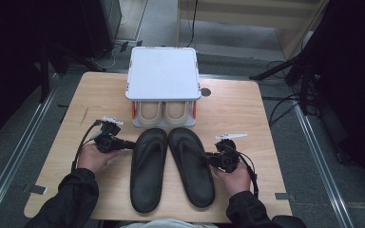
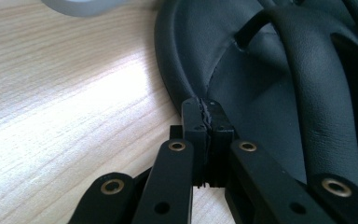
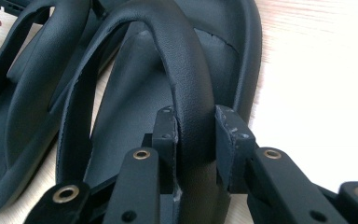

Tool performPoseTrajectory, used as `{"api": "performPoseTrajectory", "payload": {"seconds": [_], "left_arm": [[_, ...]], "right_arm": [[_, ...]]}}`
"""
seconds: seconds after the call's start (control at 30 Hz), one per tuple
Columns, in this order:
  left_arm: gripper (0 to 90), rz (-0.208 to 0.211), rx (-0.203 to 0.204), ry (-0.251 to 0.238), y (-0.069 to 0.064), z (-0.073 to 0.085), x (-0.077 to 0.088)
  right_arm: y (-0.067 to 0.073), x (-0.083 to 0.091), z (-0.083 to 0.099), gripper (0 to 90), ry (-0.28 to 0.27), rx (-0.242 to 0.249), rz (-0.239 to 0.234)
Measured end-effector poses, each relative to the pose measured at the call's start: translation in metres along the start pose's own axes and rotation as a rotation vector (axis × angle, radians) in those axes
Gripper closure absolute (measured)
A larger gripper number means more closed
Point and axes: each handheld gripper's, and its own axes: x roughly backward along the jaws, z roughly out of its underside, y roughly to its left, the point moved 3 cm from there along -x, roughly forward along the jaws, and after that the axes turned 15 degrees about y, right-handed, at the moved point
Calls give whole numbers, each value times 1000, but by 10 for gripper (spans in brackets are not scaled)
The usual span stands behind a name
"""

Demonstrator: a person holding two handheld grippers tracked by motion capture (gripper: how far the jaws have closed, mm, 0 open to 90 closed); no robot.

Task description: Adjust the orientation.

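Sandals lie side by side on the worktop [image 1: 247, 109], toes toward the rack [image 1: 163, 76] and heels toward the person, so each long axis runs straight away from the rack's open front. The left sandal [image 1: 148, 168] sits just in front of the rack's left slot, the right sandal [image 1: 191, 166] in front of the right one, and both slots already hold a beige pair [image 1: 163, 113]. The right claw [image 1: 208, 159] comes in from the outer side of the right sandal, across its length, and its jaws stand either side of the strap [image 3: 186, 93], part-closed and seemingly gripping it. The left claw [image 1: 129, 144] lies at the outer rim of the left sandal, jaws shut tight with nothing between them, tips at the sole's edge. Each hand is nearest its own sandal; the right one looks ready to lift, the left only braces or nudges.
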Motion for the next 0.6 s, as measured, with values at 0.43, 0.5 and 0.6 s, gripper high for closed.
{"api": "performPoseTrajectory", "payload": {"seconds": [0.43, 0.5, 0.6], "left_arm": [[897, 16, -15, 22, -7, 2, -2], [897, 23, -12, 24, -9, 3, -3], [897, 10, -29, 35, -15, 5, -4]], "right_arm": [[2, -3, -1, 712, -12, 1, -6], [1, -3, -1, 711, -14, 3, -7], [3, -4, -1, 707, -15, 5, -3]]}}
